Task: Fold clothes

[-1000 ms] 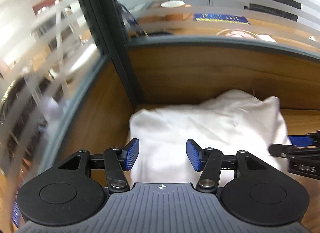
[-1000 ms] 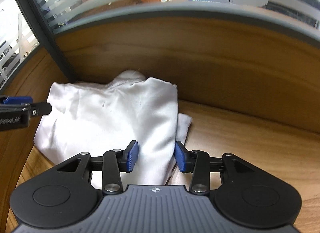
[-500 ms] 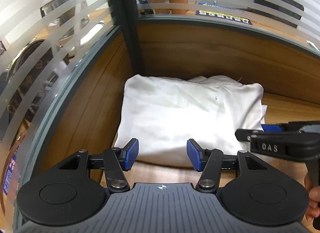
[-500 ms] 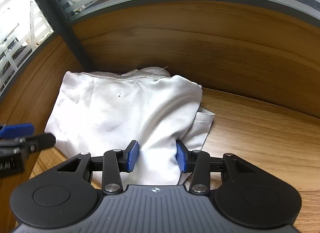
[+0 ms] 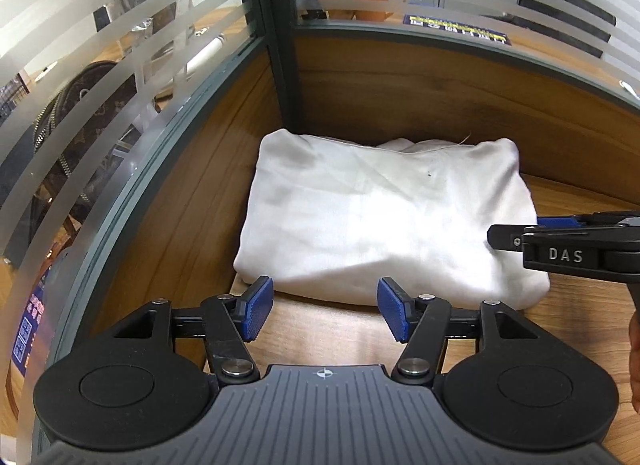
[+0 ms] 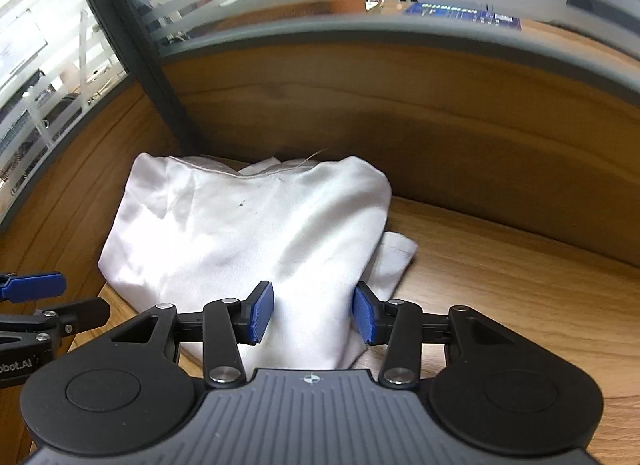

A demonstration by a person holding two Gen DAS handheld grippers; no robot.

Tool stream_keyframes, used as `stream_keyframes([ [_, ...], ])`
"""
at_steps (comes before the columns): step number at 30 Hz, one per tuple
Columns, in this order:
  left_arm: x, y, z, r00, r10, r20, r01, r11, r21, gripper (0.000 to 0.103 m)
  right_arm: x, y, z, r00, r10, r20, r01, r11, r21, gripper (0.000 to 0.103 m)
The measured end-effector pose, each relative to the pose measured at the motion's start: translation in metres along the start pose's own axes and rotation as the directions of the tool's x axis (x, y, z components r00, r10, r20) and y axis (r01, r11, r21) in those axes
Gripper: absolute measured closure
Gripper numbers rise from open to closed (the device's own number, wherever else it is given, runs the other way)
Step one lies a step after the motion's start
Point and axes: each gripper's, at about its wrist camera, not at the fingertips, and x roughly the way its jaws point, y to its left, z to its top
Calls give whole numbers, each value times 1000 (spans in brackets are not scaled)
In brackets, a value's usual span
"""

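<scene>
A white folded garment [image 5: 380,217] lies in the desk's back corner, a loose flap [image 6: 394,257] sticking out on its right side. My left gripper [image 5: 326,307] hovers just before its near edge, jaws opening, with only bare wood between the blue pads. My right gripper [image 6: 314,311] sits over the garment's near right part. Its jaws are opening too; cloth shows between the pads, which do not press on it. Each gripper appears in the other's view: the right gripper [image 5: 560,243] from the side, the left gripper [image 6: 36,297] at the frame's edge.
The wooden desk [image 6: 500,285] is boxed in by wood partition panels [image 5: 440,105] topped with striped frosted glass and a dark corner post [image 5: 276,25]. A brown patterned bag [image 5: 92,113] sits behind the left glass. A hand [image 5: 634,341] shows at the right edge.
The left gripper has drawn back from over the garment to its near edge, so wood now shows between its pads. Both pairs of jaws stand a little wider. The right gripper has barely moved.
</scene>
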Motion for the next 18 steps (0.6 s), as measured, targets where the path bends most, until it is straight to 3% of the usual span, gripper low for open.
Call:
stream_keyframes([
  [6, -15, -11, -7, 1000, -1, 20, 0, 1000, 5, 31, -36, 1, 1, 1000, -4, 22, 5, 999, -39, 44],
  [18, -71, -46, -41, 999, 19, 25, -18, 999, -36, 25, -119, -9, -20, 1000, -4, 30, 8, 992, -127, 29],
])
